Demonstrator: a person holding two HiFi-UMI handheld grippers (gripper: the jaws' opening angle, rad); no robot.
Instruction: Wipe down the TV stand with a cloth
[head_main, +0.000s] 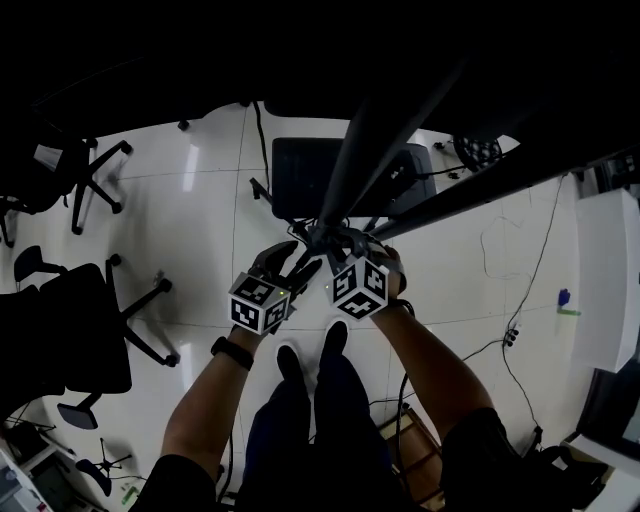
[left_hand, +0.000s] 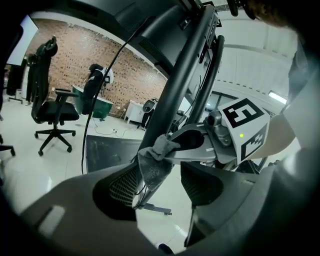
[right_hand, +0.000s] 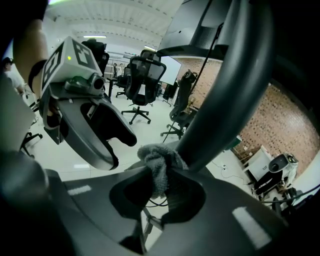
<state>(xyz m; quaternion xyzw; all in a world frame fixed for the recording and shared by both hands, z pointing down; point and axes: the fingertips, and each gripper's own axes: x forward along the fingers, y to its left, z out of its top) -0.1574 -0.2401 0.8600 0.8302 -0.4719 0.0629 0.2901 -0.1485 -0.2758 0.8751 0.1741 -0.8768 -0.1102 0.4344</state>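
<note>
one grey cloth sits pinched in the narrowed jaws of the right gripper, pressed against the slanted dark post of the tv stand. the left gripper hovers just beside it, jaws wide, holding nothing. wiping seems under way on the post; how much is clean i cannot tell, and the base plate on the floor likely remains.

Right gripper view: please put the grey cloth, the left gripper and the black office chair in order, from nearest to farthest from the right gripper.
1. Grey cloth: clamped in the right gripper itself, at the centre.
2. Left gripper: close by on the left, open.
3. Black office chair: far behind on the floor, upper centre.
</note>
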